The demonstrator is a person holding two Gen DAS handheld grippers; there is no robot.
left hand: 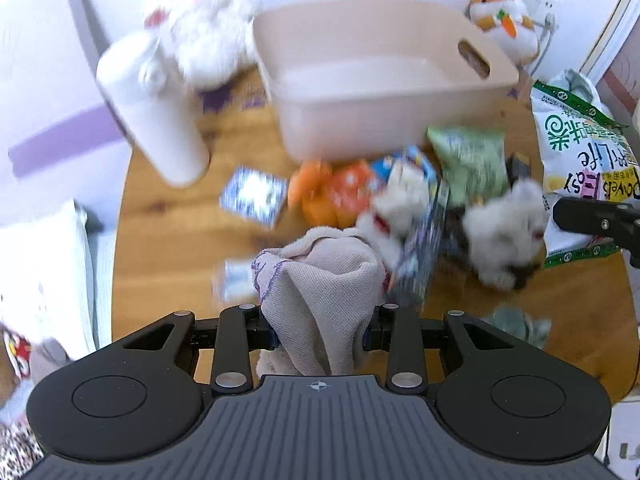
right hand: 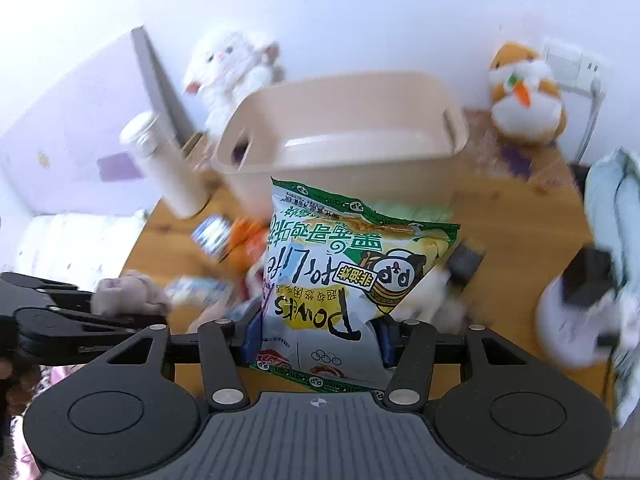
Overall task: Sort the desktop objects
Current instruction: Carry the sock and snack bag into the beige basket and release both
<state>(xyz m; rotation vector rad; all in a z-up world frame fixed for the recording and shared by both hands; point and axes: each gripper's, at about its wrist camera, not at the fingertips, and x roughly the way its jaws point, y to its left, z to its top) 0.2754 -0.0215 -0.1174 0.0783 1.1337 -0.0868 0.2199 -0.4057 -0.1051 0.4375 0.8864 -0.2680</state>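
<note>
My left gripper (left hand: 320, 334) is shut on a beige cloth (left hand: 320, 280) and holds it above the wooden table (left hand: 168, 216). My right gripper (right hand: 318, 340) is shut on a chip bag (right hand: 344, 272), green, white and yellow, held upright in front of the beige plastic bin (right hand: 340, 152). The same bin (left hand: 384, 80) stands empty at the back of the table in the left wrist view. The chip bag (left hand: 576, 168) and part of the right gripper (left hand: 600, 222) show at the right edge there. The cloth (right hand: 132, 296) and the left gripper (right hand: 72, 320) show at the left in the right wrist view.
Loose snack packets (left hand: 256, 196), an orange packet (left hand: 336, 192), a green packet (left hand: 472, 160) and small plush toys (left hand: 504, 228) lie before the bin. A white bottle (left hand: 152, 108), a white plush (left hand: 208, 12) and an orange hamster plush (left hand: 504, 16) stand at the back.
</note>
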